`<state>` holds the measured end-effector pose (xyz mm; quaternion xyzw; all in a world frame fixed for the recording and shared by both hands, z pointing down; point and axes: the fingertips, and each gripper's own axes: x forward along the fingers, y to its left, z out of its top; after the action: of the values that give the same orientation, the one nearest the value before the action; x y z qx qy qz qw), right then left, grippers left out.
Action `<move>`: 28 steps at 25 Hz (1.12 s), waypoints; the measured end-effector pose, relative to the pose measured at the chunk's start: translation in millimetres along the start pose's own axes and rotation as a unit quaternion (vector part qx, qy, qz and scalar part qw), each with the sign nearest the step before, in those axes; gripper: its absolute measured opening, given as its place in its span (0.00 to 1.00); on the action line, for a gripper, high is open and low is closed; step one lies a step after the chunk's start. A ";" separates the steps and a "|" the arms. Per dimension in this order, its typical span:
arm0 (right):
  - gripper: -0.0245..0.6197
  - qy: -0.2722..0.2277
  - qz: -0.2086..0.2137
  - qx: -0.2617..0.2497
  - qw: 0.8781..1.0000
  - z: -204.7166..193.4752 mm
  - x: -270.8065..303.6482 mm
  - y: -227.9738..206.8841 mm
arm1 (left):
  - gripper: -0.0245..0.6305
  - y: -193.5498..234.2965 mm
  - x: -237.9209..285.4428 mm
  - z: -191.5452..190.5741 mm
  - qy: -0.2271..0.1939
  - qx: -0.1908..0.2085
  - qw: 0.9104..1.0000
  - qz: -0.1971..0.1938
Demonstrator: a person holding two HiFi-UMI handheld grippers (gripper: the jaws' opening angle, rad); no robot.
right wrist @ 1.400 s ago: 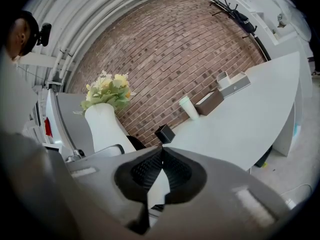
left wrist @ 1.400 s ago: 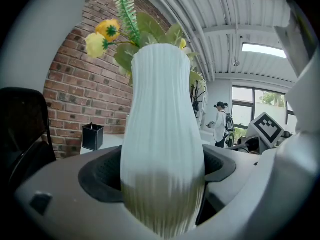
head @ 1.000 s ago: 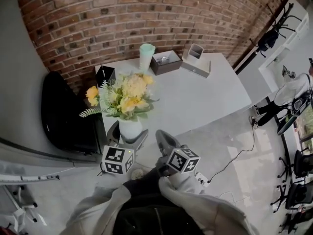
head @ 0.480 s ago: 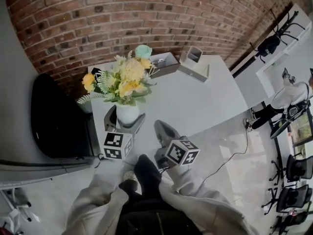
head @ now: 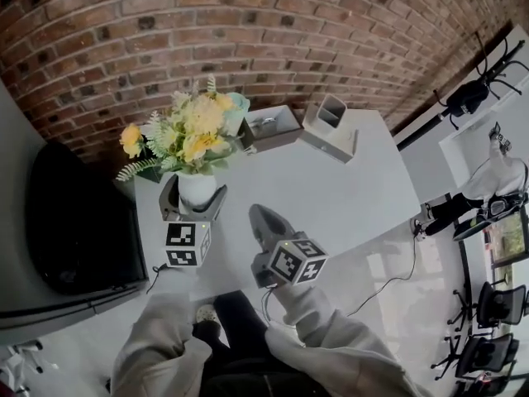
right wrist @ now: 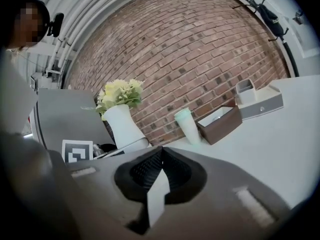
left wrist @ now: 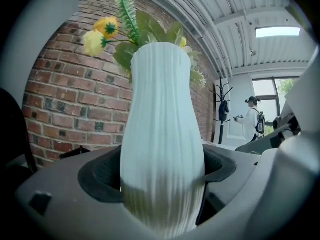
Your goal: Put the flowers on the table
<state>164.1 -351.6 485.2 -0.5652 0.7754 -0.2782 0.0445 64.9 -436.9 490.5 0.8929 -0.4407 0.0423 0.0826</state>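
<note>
A white ribbed vase point(head: 197, 187) carries a bunch of yellow and cream flowers point(head: 186, 131) with green fern. My left gripper point(head: 194, 203) is shut on the vase's lower body and holds it upright over the near left corner of the white table point(head: 331, 180). Whether the vase's base touches the tabletop is hidden. In the left gripper view the vase point(left wrist: 162, 134) fills the gap between the jaws. My right gripper point(head: 263, 226) hangs just right of the vase, shut with nothing in it. From the right gripper view, the vase point(right wrist: 124, 126) and flowers point(right wrist: 119, 93) stand at the left.
At the table's far edge by the brick wall stand a mint cup point(right wrist: 188, 125), a brown open box point(head: 269, 125) and a grey organizer point(head: 331, 122). A black object point(head: 74, 222) sits left of the table. A cable point(head: 397, 279) lies on the floor at right.
My left gripper has carried the vase forward, from beside the table's near edge to over its near left corner. The right gripper followed alongside, still shut.
</note>
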 end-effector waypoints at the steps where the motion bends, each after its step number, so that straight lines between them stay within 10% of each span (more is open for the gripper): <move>1: 0.04 0.003 0.006 -0.003 1.000 0.3 2.6 -2.1 | 0.73 1.3 2.5 -1.3 0.000 0.007 1.000 0.007; 28: 0.04 0.073 0.075 -0.003 0.994 -7.0 119.5 -81.3 | 0.73 60.7 110.7 -47.5 -0.061 0.082 0.987 0.121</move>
<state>188.0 -473.4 559.6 -0.4838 0.8174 -0.3128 0.0067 83.9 -550.8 560.3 0.8376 -0.5448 0.0331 -0.0233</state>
